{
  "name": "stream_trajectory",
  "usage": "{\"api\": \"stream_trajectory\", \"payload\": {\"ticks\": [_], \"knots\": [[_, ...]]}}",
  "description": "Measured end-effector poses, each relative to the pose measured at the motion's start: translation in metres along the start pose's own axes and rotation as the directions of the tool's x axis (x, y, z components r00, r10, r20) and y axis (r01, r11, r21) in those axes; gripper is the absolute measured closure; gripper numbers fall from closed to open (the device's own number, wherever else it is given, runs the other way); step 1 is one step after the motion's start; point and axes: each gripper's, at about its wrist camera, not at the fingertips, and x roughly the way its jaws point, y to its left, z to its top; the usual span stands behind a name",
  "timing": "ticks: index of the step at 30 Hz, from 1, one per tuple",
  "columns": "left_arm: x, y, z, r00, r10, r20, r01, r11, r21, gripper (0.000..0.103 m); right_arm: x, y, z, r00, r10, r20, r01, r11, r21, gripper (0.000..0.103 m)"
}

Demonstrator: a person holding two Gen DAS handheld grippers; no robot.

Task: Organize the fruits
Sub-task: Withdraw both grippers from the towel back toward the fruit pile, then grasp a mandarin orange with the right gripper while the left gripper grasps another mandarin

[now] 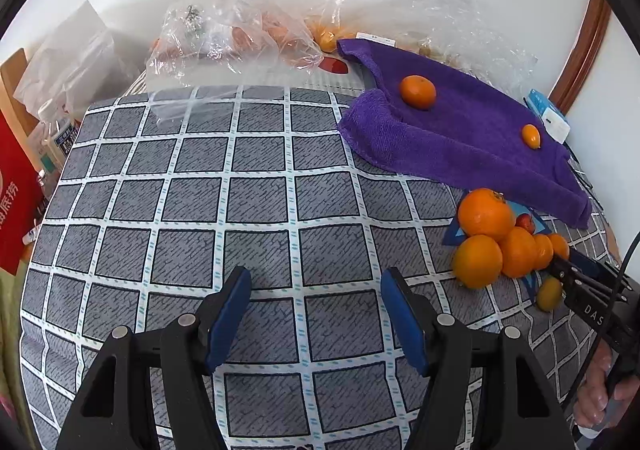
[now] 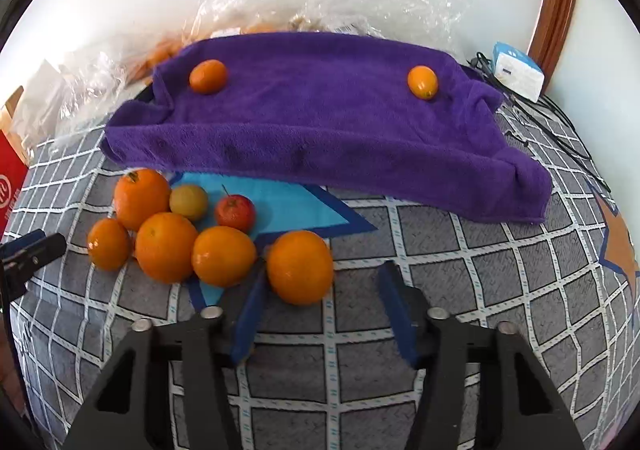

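A purple towel (image 2: 320,122) lies on the checked tablecloth with a small orange (image 2: 208,76) at its left and a kumquat (image 2: 423,81) at its right; the towel (image 1: 472,130) also shows in the left wrist view. In front of it sits a cluster of oranges (image 2: 166,246), a yellow-green fruit (image 2: 189,202) and a small red fruit (image 2: 235,213). My right gripper (image 2: 320,310) is open, and an orange (image 2: 300,267) lies between its jaws near the left finger. My left gripper (image 1: 316,314) is open and empty over bare cloth, left of the cluster (image 1: 486,214).
Clear plastic bags with more fruit (image 1: 240,34) lie at the back by the wall. A red box (image 1: 16,190) stands at the left edge. A white-blue box (image 2: 518,70) and black cables (image 2: 552,118) sit at the back right.
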Motion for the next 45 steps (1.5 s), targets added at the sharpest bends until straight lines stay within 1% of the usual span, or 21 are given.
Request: {"api": "stream_trajectory", "payload": {"ticks": [1, 2, 3, 6, 8, 12, 18, 23, 26, 32, 35, 38, 41, 43, 45], "knots": [[0.0, 0.001, 0.0, 1.0, -0.001, 0.005, 0.001, 1.0, -0.001, 0.038, 0.0, 0.002, 0.0, 1.0, -0.002, 0.002, 0.002, 1.0, -0.005, 0.063], [0.0, 0.001, -0.001, 1.0, -0.002, 0.011, 0.002, 1.0, -0.003, 0.038, 0.001, 0.006, 0.0, 1.0, -0.011, 0.004, 0.011, 1.0, -0.023, 0.071], [0.0, 0.002, -0.002, 1.0, -0.003, 0.017, 0.003, 1.0, -0.003, 0.038, 0.001, 0.008, 0.0, 1.0, -0.017, 0.006, 0.017, 0.999, -0.034, 0.071], [-0.001, 0.001, -0.004, 1.0, 0.0, 0.028, 0.0, 1.0, 0.0, 0.038, -0.001, 0.015, -0.001, 0.999, -0.044, 0.023, 0.046, 0.997, -0.067, 0.071], [-0.002, 0.0, -0.006, 0.999, 0.002, 0.037, -0.002, 1.0, 0.0, 0.038, -0.002, 0.015, -0.003, 0.998, -0.048, 0.027, 0.05, 0.996, -0.076, 0.071], [-0.004, 0.001, -0.008, 0.998, -0.002, 0.056, 0.003, 1.0, -0.013, 0.038, -0.009, 0.013, -0.007, 0.998, -0.051, 0.036, 0.054, 0.995, -0.088, 0.072], [-0.004, 0.001, -0.008, 0.998, -0.003, 0.061, 0.004, 1.0, -0.013, 0.037, -0.019, 0.004, -0.009, 0.996, -0.072, 0.057, 0.076, 0.994, -0.081, 0.071], [-0.003, -0.003, -0.008, 0.999, -0.005, 0.047, 0.004, 1.0, 0.014, 0.032, -0.01, -0.001, -0.012, 0.997, -0.069, 0.017, 0.07, 0.995, -0.072, 0.072], [-0.002, -0.007, -0.007, 0.999, 0.017, 0.037, -0.018, 0.999, 0.037, 0.031, -0.009, -0.001, -0.013, 0.998, -0.062, 0.029, 0.065, 0.995, -0.082, 0.071], [-0.007, -0.006, -0.009, 1.0, 0.025, 0.015, -0.026, 0.999, 0.028, 0.031, -0.014, -0.009, -0.016, 0.999, -0.034, 0.029, 0.036, 0.997, -0.063, 0.071], [-0.013, -0.005, -0.013, 1.0, -0.009, 0.007, 0.009, 1.0, -0.007, 0.034, -0.017, -0.014, -0.019, 0.999, -0.027, 0.024, 0.028, 0.998, -0.055, 0.071], [-0.019, -0.011, -0.016, 0.997, -0.073, 0.012, 0.073, 0.996, -0.042, 0.034, -0.021, -0.02, -0.021, 0.999, -0.011, 0.039, 0.013, 0.999, -0.053, 0.071], [-0.019, -0.031, -0.016, 0.994, -0.112, 0.014, 0.112, 0.993, -0.035, 0.034, -0.026, -0.026, -0.024, 0.999, -0.004, 0.055, 0.007, 0.998, -0.06, 0.071], [-0.015, -0.045, -0.015, 0.989, -0.15, -0.002, 0.15, 0.989, -0.021, 0.034, -0.03, -0.032, -0.026, 0.998, 0.008, 0.063, -0.004, 0.998, -0.056, 0.071], [-0.011, -0.056, -0.015, 0.988, -0.157, -0.003, 0.157, 0.987, -0.021, 0.034, -0.033, -0.037, -0.029, 0.998, 0.024, 0.063, -0.021, 0.998, -0.052, 0.071]]}}
